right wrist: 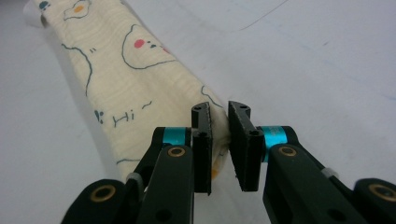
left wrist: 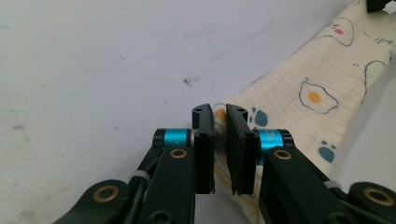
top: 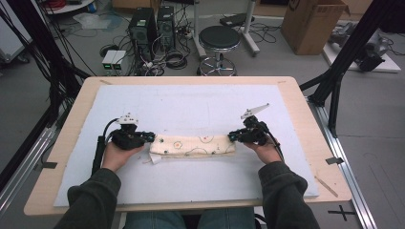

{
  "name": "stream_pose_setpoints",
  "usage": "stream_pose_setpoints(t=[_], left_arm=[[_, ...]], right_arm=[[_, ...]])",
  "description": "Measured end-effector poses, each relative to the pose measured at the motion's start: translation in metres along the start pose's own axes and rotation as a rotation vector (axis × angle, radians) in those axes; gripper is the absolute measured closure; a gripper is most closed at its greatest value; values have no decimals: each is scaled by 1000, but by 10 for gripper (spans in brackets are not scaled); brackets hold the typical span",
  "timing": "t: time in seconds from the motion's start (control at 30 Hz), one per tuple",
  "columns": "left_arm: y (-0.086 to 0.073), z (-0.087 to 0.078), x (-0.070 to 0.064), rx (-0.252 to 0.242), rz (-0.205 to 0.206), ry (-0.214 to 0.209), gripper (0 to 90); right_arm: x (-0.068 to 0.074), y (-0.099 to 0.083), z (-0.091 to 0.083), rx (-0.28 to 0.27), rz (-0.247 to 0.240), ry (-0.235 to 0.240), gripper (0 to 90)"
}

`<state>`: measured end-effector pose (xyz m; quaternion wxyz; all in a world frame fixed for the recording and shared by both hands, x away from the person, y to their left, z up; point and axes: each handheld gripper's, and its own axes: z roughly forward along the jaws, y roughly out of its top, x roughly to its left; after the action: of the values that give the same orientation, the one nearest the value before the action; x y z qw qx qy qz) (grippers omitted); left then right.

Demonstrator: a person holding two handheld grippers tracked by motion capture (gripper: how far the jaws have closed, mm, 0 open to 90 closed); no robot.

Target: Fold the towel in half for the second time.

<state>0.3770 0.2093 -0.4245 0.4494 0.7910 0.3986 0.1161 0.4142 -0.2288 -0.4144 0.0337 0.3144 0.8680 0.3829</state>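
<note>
Both grippers, left gripper (top: 152, 137) and right gripper (top: 231, 136), pinch the folded cream printed cloth (top: 193, 145) on the white foam mat (top: 191, 105); black round stool (top: 219, 38) stands behind the wooden table (top: 313, 138)

A cream cloth (top: 193, 145) printed with fried eggs, paw prints, bear outlines and "Hi" lies folded into a long narrow band, flat across the near middle of the white mat (top: 191, 109), its ends pointing left and right.

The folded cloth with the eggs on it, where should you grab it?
Grab the cloth at its two short ends, coming in level from each side. It lies as a long flat strip, and the left gripper and right gripper each pinch an end corner there.
</note>
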Motion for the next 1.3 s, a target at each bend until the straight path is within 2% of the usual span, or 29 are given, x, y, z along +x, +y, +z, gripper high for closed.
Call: stream_pose_setpoints(t=[0.2,0.27,0.4,0.67,0.93,1.3], left_arm=[[5,11,6,-14,-23,38,815],[4,15,9,-21,-48,43,811],[1,20,12,-9,-49,57,766],[3,10,13,-33,-52,35,636],[6,-2,8,-60,-35,8,592],[8,-11,2,-76,-21,-22,549]], right_arm=[[-14,2,6,-26,29,-40,791],[-17,2,11,-24,45,-43,784],[-21,0,17,-20,57,-53,744],[-20,0,9,-62,81,-35,591],[-15,0,-3,-104,86,-33,459],[-8,1,-13,-149,80,-36,367]])
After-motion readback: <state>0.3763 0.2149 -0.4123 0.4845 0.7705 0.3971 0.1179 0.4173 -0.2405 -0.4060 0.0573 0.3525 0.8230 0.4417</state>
